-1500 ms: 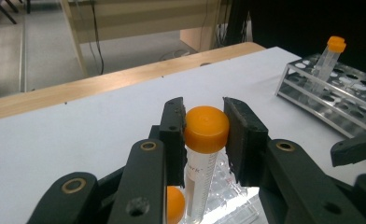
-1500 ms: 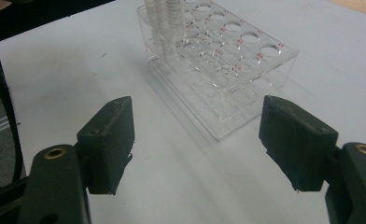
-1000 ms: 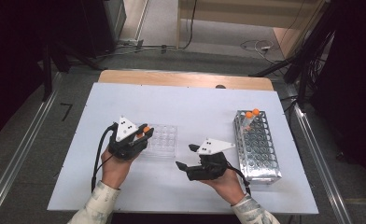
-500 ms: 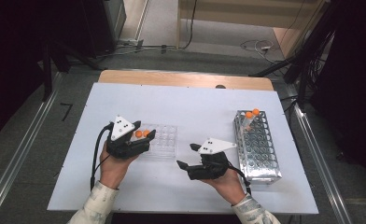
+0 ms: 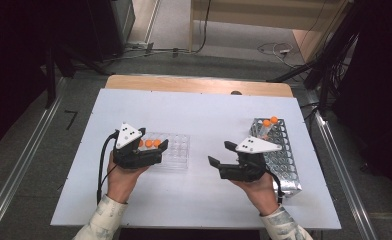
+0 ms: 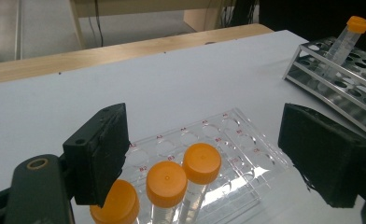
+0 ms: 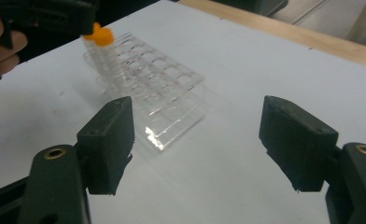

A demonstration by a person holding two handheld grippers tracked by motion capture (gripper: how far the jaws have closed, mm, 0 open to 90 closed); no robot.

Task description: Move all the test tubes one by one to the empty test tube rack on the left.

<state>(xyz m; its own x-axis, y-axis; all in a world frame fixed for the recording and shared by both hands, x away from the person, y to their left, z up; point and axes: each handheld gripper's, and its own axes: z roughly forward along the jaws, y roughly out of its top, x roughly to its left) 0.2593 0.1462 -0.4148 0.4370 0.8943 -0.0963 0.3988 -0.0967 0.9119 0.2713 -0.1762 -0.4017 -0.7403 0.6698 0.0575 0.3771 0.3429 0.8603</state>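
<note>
The left gripper (image 6: 204, 154) has just been opening its jaws, releasing a capped tube (image 6: 200, 163) into the clear rack (image 6: 246, 154) at lower centre; the right gripper (image 7: 197, 144), jaws apart and empty, should next fetch a tube from the metal rack (image 5: 284, 155).

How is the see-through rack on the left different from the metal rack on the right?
The clear plastic rack is low and flat; the metal rack is taller, a wire frame. The clear rack holds three orange-capped tubes at its near end; the metal rack holds two at its far end. Both lie on the white table with most holes unfilled.
</note>
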